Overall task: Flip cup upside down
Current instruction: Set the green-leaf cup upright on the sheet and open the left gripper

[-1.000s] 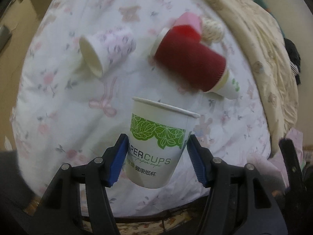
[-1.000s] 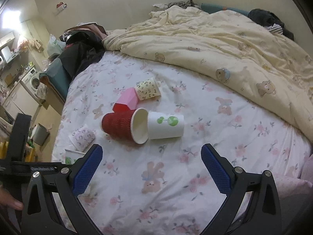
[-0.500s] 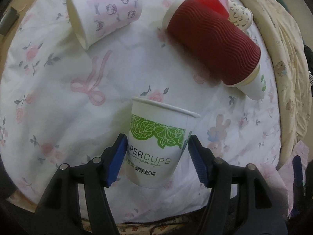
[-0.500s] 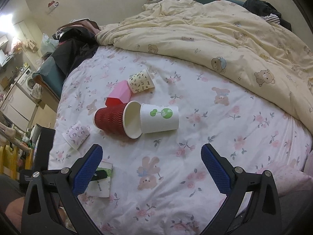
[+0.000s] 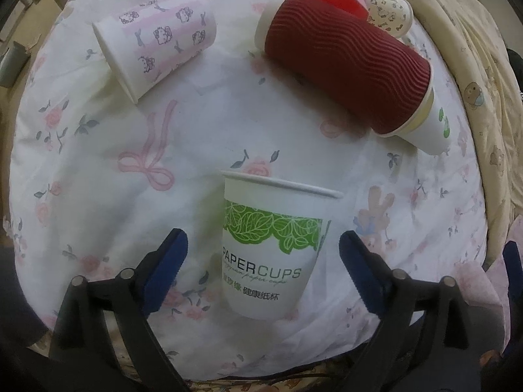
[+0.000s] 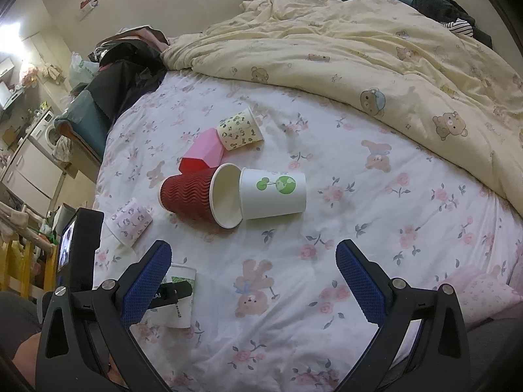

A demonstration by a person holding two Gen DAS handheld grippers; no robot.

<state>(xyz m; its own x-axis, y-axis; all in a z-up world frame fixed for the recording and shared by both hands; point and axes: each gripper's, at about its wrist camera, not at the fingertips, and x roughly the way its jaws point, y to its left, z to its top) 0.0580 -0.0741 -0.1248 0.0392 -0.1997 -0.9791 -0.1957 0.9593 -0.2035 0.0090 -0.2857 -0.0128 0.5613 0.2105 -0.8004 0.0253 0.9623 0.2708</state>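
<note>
While the green-leaf paper cup sits between the left tongs, both blue pads stand clear of its walls: jaws spread wide, gripping nothing. In this view the cup's rolled rim is at the far end from the tongs and its narrow base is nearest them; whether it stands or lies on the sheet I cannot tell for sure. From the right wrist view it shows partly behind the left pad of the right tongs, low and to their left. Right tongs also spread wide, empty, held back over the bedsheet, likely kept out of the way.

Judgement: the cup looks set down and let go, so the flip may be finished or awaiting a re-grip.

Materials:
- Cup: thin smooth paper, tapered, easily dented by a hard squeeze.
- Ahead of left tongs, left: pink cartoon cup on its side.
- Ahead, right: red ripple-wall cup, corrugated sleeve, lying with its mouth against a white cup.
- Sheet: soft, floral, wrinkled cotton; an unsteady footing for light cups.
</note>
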